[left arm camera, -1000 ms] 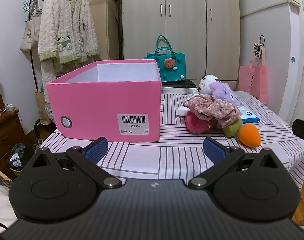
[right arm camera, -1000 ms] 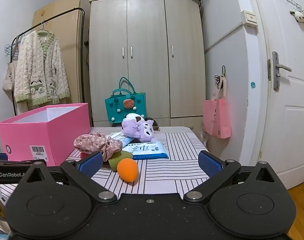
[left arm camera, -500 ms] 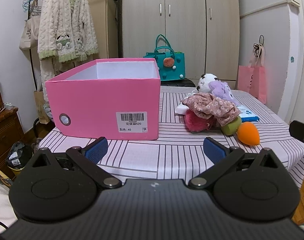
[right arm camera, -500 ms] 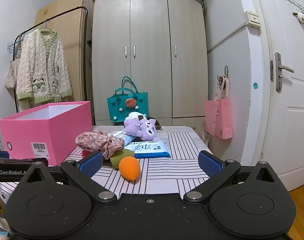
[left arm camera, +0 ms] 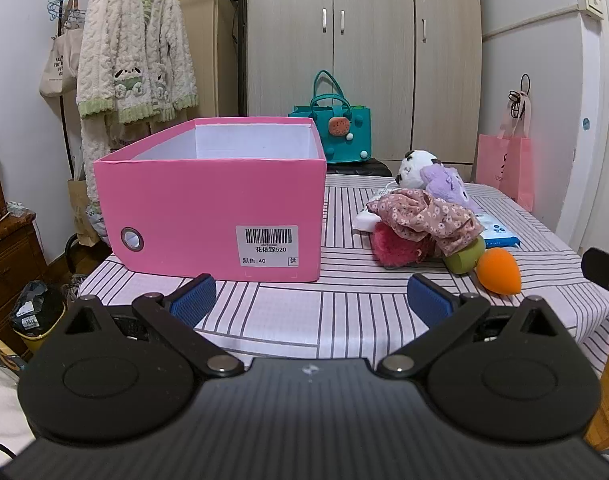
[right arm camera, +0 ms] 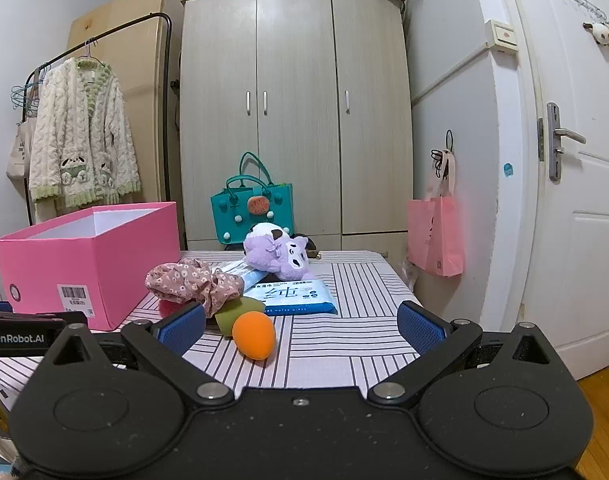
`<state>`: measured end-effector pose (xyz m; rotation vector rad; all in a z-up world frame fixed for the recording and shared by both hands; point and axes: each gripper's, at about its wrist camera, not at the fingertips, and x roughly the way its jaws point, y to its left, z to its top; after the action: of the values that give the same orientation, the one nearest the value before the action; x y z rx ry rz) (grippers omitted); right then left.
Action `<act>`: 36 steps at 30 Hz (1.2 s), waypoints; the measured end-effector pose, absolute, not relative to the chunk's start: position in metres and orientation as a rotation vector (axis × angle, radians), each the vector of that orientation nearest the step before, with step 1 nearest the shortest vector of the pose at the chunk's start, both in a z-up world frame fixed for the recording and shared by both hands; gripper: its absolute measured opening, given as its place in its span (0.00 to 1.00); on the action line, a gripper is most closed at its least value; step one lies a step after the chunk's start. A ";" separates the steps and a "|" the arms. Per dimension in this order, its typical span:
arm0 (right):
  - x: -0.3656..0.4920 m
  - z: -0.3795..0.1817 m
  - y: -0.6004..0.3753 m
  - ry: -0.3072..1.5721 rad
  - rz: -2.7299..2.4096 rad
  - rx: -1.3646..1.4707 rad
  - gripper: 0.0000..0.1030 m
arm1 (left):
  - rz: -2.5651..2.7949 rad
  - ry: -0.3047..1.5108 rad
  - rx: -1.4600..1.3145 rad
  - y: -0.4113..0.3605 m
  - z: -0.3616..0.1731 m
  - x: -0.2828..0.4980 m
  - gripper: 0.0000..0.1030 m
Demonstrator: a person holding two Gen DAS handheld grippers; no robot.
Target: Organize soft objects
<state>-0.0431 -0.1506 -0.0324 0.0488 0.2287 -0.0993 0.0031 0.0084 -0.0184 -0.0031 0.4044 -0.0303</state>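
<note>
An open pink box (left arm camera: 208, 204) stands on the left of the striped table (left arm camera: 344, 312); it also shows in the right wrist view (right arm camera: 88, 256). To its right lies a heap: a floral scrunchie (left arm camera: 424, 216) (right arm camera: 192, 282), a red fluffy item (left arm camera: 396, 246), a green sponge (left arm camera: 464, 258) (right arm camera: 234, 314), an orange sponge (left arm camera: 498, 270) (right arm camera: 254, 336), a purple plush (left arm camera: 444, 182) (right arm camera: 278, 256) and a white plush (left arm camera: 414, 162). My left gripper (left arm camera: 310, 298) is open and empty, short of the box. My right gripper (right arm camera: 302, 326) is open and empty, just short of the orange sponge.
A blue wipes pack (right arm camera: 294, 296) lies by the plush. Behind the table stand a teal bag (right arm camera: 250, 212), a wardrobe (right arm camera: 296, 120) and a clothes rack with a cardigan (left arm camera: 132, 52). A pink bag (right arm camera: 436, 236) hangs right, by the door (right arm camera: 576, 184).
Both grippers have lowered and eased slightly toward the table; the objects sit a little closer and higher in both views. Nothing on the table has moved.
</note>
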 end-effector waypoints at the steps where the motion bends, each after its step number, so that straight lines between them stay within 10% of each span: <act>1: -0.043 -0.033 -0.150 0.229 -0.102 0.049 1.00 | -0.027 0.409 -0.003 0.008 -0.018 0.003 1.00; 36: -0.032 -0.020 -0.201 0.169 -0.028 -0.046 1.00 | -0.105 0.460 -0.028 0.004 0.024 0.026 1.00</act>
<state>-0.0325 -0.2007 -0.0204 -0.0458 0.1688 -0.0284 0.0261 0.0041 0.0241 -0.0284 0.4598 -0.1046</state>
